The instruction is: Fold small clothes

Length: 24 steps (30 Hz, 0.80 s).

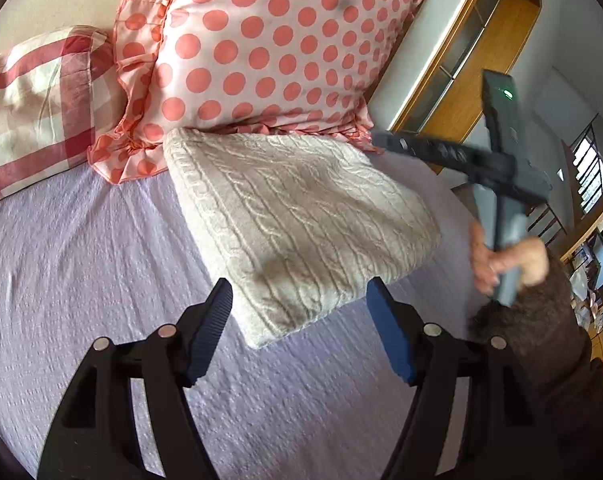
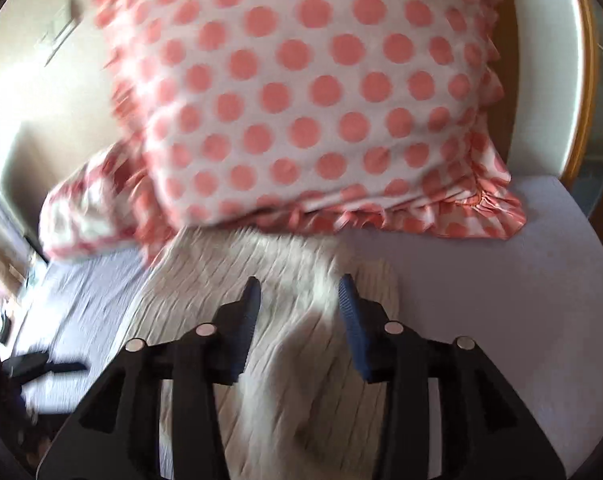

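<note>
Cream knit garment (image 1: 297,224) lies folded on the lilac bed sheet (image 1: 81,264), its far edge touching the polka-dot pillow (image 1: 261,44). Checked pillow (image 1: 37,108) sits left of that. Left claw (image 1: 299,300) spread, empty, just above the fold's near corner. Right claw (image 2: 299,296) also spread, nothing pinched, hovering over the knit; that view is motion-blurred.

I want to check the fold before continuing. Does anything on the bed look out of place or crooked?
Nothing stands out. The cream knit lies folded flat on the lilac bed cover, its far edge against the polka-dot pillow. Both grippers, left and right, are open and empty.
</note>
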Each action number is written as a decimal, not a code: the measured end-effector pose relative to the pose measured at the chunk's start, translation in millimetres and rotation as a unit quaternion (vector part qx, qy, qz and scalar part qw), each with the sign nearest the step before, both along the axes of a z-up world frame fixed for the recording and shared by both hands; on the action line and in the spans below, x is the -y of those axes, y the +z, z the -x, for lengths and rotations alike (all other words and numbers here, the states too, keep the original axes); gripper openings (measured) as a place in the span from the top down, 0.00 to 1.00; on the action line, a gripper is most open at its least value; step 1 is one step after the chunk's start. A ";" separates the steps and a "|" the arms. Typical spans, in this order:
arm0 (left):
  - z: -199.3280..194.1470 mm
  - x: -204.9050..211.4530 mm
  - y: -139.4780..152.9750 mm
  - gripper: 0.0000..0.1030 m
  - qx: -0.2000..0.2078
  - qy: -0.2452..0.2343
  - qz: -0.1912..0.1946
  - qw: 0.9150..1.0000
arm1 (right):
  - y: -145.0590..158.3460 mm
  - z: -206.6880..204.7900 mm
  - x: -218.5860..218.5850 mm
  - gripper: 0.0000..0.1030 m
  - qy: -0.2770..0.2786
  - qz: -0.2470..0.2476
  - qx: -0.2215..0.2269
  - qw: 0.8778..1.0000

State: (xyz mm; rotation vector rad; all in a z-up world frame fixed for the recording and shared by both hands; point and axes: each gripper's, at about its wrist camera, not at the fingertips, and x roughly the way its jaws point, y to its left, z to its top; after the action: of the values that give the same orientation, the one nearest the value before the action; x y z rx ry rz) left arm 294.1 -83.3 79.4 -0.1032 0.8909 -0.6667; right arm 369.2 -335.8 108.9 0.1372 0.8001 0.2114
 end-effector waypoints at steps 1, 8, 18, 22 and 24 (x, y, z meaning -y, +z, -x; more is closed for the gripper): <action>-0.2 1.6 0.0 0.32 -0.001 -0.001 0.002 1.000 | -1.9 6.7 -1.3 0.59 0.000 0.007 -0.009 1.000; 7.0 10.9 2.0 0.31 0.001 -0.011 -0.005 1.000 | -40.7 14.1 10.8 0.90 0.004 -0.049 -0.087 0.995; 6.9 -4.5 12.2 0.30 0.016 0.010 -0.002 1.000 | -29.1 32.8 32.8 0.87 -0.050 -0.090 -0.035 0.994; -0.8 1.2 19.1 0.30 0.018 0.011 0.018 1.000 | -9.4 36.4 9.9 0.87 0.009 -0.098 0.005 0.995; -4.7 5.1 19.4 0.30 0.015 0.013 0.025 0.999 | -17.8 28.6 -1.9 0.87 0.027 -0.092 -0.018 0.995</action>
State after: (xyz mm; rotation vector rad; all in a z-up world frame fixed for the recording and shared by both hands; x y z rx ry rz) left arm 298.8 -88.4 98.8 -0.1493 0.8433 -0.6660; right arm 340.5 -333.9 91.0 0.2936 0.8203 0.3341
